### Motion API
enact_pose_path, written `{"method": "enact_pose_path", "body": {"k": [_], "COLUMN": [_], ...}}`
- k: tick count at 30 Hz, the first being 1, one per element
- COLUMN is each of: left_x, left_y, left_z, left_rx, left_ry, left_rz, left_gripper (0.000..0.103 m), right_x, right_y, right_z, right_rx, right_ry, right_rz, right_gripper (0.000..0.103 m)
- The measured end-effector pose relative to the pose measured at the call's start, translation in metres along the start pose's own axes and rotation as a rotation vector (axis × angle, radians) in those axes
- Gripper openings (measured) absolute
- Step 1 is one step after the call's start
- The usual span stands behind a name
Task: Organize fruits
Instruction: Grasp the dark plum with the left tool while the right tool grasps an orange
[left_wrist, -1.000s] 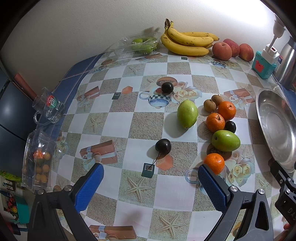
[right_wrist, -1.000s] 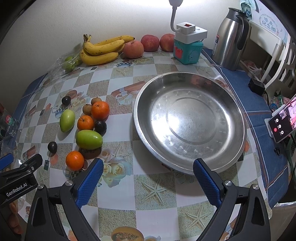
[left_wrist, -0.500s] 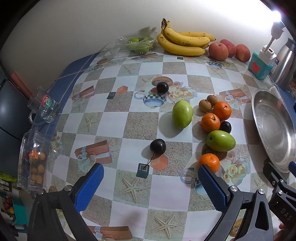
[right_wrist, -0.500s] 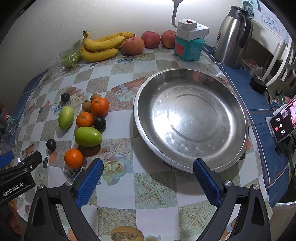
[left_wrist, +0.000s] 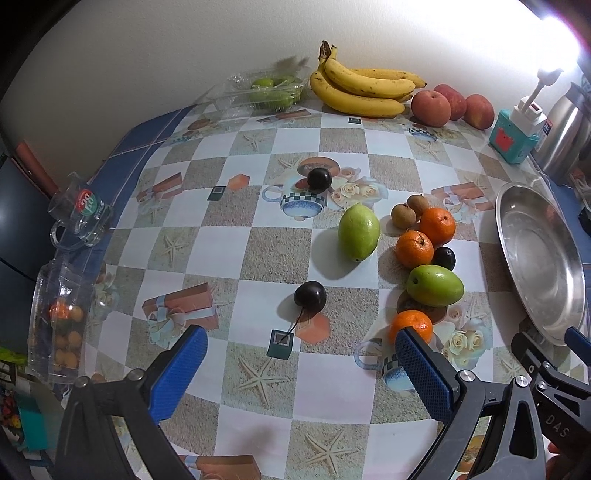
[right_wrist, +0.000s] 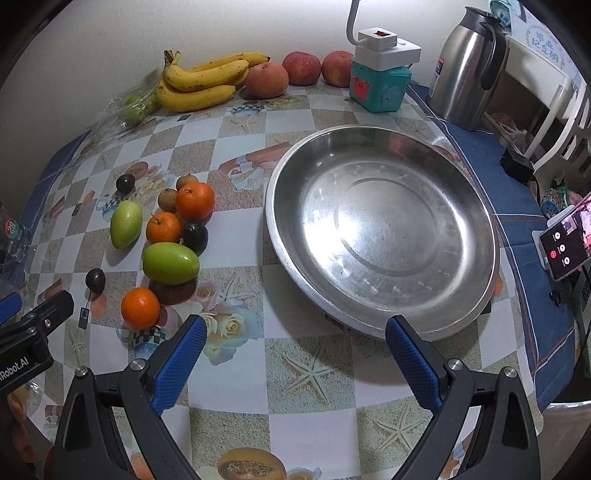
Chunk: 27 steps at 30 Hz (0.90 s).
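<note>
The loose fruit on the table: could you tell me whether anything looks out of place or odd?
Nothing is damaged or spilled. The steel basin holds no fruit, and two dark plums lie apart from the main cluster.

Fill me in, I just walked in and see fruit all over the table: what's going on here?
A person holds a two-finger gripper in each hand, sorting fruit. Nothing is picked up yet: the left gripper and the right gripper both hover with jaws wide open and empty. The steel basin holds no fruit. The oranges, green mangoes and dark plums lie loose on the tablecloth beside it, with bananas at the back.
</note>
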<state>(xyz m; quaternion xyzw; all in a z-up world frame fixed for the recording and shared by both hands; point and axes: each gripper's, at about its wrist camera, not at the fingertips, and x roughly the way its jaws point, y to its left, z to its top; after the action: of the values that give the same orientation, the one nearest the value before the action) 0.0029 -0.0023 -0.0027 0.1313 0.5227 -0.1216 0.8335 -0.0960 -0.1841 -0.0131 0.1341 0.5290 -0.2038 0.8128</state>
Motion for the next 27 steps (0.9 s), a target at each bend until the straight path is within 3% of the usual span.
{"method": "enact_pose_path", "body": {"k": [8, 12, 18, 21, 27], "left_x": [0.0, -0.002, -0.008, -0.008, 0.01], "left_y": [0.009, 0.021, 0.048, 0.059, 0.078], "left_z": [0.001, 0.002, 0.008, 0.009, 0.011], "left_rx": [-0.025, -0.063, -0.158, -0.171, -0.204], "left_ry": [-0.018, -0.058, -0.14, -0.169, -0.12], "left_rz": [-0.025, -0.04, -0.083, -0.07, -0.087], "left_gripper": [0.103, 0.103, 0.103, 0.103, 0.103], "right_x": [0.001, -0.007, -0.017, -0.013, 0.007], "right_y": [0.005, 0.013, 0.041, 0.064, 0.085], "right_z": [0.0, 0.002, 0.016, 0.021, 0.02], "right_rx": [-0.022, -0.038, -0.004, -0.029, -0.011], "right_ry": [-0.001, -0.05, -0.077, -0.058, 0.018], "right_rz": [0.001, 0.009, 0.198, 0.213, 0.249], "right_gripper": [0.098, 0.098, 0.098, 0.098, 0.098]}}
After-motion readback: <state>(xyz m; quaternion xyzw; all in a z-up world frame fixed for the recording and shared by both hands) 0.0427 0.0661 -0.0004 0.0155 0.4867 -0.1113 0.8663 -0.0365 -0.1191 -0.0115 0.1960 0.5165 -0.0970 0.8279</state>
